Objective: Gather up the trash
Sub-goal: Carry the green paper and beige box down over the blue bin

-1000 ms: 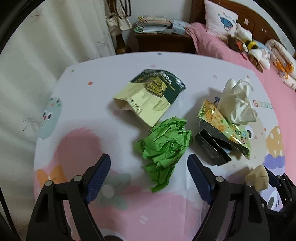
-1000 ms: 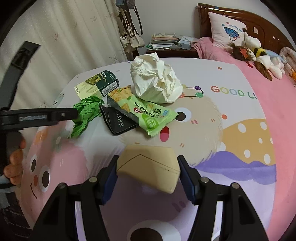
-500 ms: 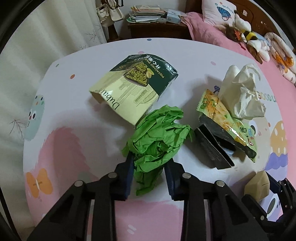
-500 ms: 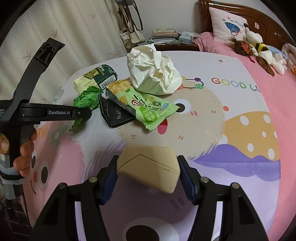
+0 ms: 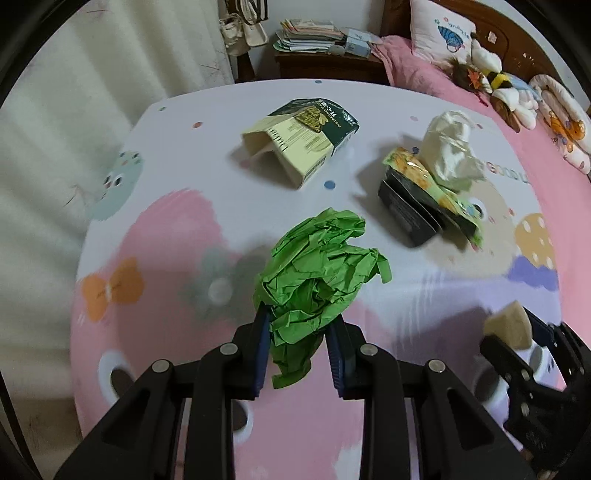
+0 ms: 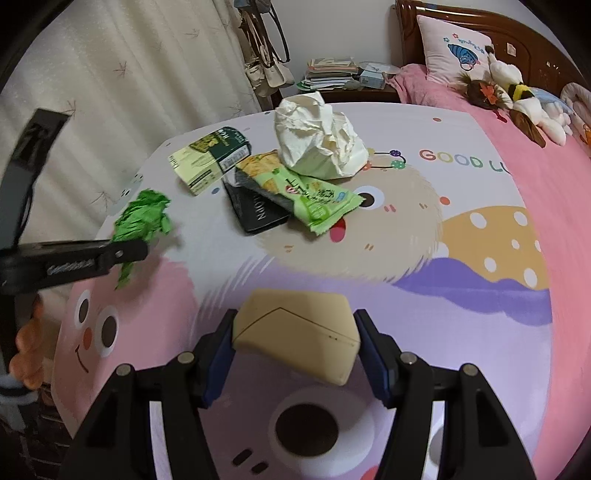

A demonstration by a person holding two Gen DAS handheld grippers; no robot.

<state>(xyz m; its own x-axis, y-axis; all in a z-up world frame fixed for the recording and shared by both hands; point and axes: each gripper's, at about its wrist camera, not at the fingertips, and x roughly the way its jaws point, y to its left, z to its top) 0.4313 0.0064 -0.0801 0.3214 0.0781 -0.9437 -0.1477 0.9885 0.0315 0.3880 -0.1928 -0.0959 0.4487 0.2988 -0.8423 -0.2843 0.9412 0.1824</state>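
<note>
My left gripper [image 5: 300,334] is shut on a crumpled green paper [image 5: 319,275] and holds it just above the bedspread. From the right wrist view the same green paper [image 6: 142,218] hangs from the left gripper [image 6: 125,251] at the left. My right gripper [image 6: 295,345] is shut on a beige folded carton [image 6: 295,330], also seen low right as the beige carton [image 5: 508,323]. On the bed lie a green-and-cream snack box [image 5: 301,138], a crumpled white paper [image 6: 319,138], a green snack wrapper [image 6: 303,190] and a black packet [image 6: 255,212].
The bedspread [image 6: 480,236] is pink and lilac with cartoon prints. A pillow [image 6: 456,55] and plush toys [image 6: 517,96] sit by the wooden headboard at the far right. A nightstand with stacked papers [image 5: 314,35] stands behind; curtains [image 6: 110,92] hang at the left. A hand [image 6: 26,350] shows low left.
The left gripper went from wide open to shut on the green paper, then lifted it and drew it back from the other trash. The right gripper kept its grip on the beige carton.
</note>
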